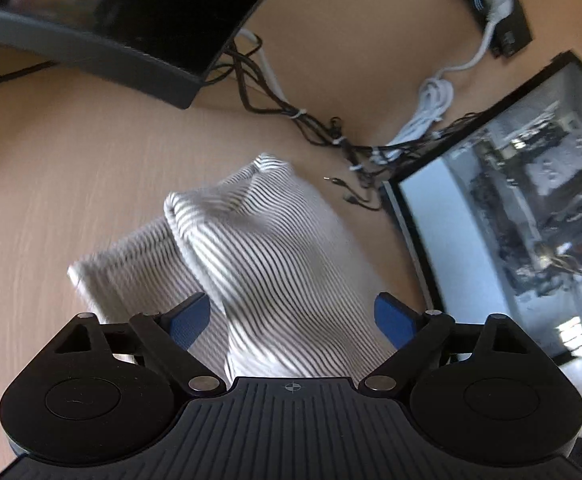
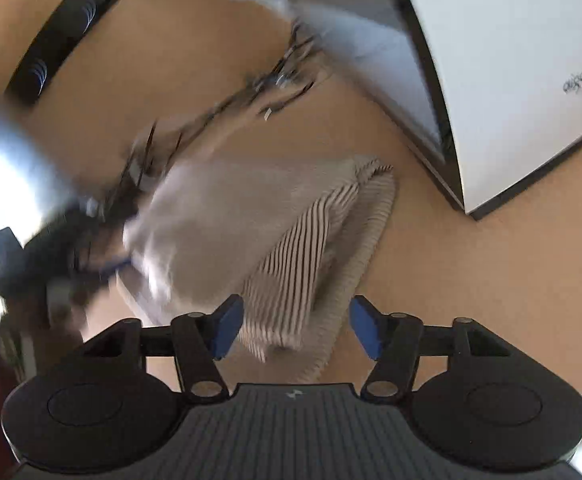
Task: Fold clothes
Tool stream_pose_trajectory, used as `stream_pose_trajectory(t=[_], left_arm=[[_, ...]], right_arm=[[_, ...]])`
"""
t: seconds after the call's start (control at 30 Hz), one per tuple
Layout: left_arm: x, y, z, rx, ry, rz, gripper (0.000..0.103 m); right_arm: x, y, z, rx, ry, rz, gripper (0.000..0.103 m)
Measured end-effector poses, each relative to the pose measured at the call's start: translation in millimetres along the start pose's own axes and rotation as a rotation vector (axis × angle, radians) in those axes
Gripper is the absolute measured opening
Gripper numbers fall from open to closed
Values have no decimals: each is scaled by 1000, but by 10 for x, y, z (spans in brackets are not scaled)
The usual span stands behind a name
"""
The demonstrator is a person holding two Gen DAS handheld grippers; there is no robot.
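Striped shirt (image 1: 267, 248) lies bunched on the wooden tabletop (image 1: 51, 184). Left gripper (image 1: 293, 318) and right gripper (image 2: 297, 326) hover over it, jaws apart, gripping nothing. Logo on the white case (image 2: 511, 60) unreadable.

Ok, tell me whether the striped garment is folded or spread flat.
Folded, loosely. The striped garment lies on the wooden table in a bunched heap, with layers overlapping and one flap doubled over another. How neat the fold is, motion blur hides.

Bare desk (image 1: 71, 168) lies open left of the striped cloth (image 1: 267, 240); cables (image 1: 291, 114) and monitors crowd behind.
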State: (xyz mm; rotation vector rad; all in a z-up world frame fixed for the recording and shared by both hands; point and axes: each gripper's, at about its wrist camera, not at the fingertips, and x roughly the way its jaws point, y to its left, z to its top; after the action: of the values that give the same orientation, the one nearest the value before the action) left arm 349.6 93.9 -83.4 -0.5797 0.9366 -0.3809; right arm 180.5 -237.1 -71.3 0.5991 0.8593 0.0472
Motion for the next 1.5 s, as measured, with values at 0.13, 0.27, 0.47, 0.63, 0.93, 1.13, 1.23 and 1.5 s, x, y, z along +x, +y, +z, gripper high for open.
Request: stream_pose_trajectory(t=[0.13, 0.27, 0.47, 0.63, 0.93, 1.13, 1.23, 1.5], left_arm=[[200, 84, 79, -13, 23, 38, 89], [285, 64, 107, 15, 15, 28, 92], [323, -39, 98, 108, -23, 114, 31], [-105, -162, 139, 159, -69, 21, 18], [-295, 104, -254, 122, -6, 90, 14], [-312, 202, -304, 23, -21, 16, 68], [-175, 136, -185, 10, -26, 20, 73], [196, -123, -90, 59, -2, 92, 89]], right_arm=[[288, 150, -49, -16, -59, -67, 59], [549, 330, -154, -77, -63, -86, 71], [405, 408, -65, -167, -75, -58, 18], [6, 552, 44, -247, -101, 16, 17], [162, 249, -409, -141, 79, 47, 17], [130, 330, -428, -190, 69, 18, 22], [95, 308, -394, -166, 37, -11, 36], [340, 469, -334, -228, 21, -38, 44]])
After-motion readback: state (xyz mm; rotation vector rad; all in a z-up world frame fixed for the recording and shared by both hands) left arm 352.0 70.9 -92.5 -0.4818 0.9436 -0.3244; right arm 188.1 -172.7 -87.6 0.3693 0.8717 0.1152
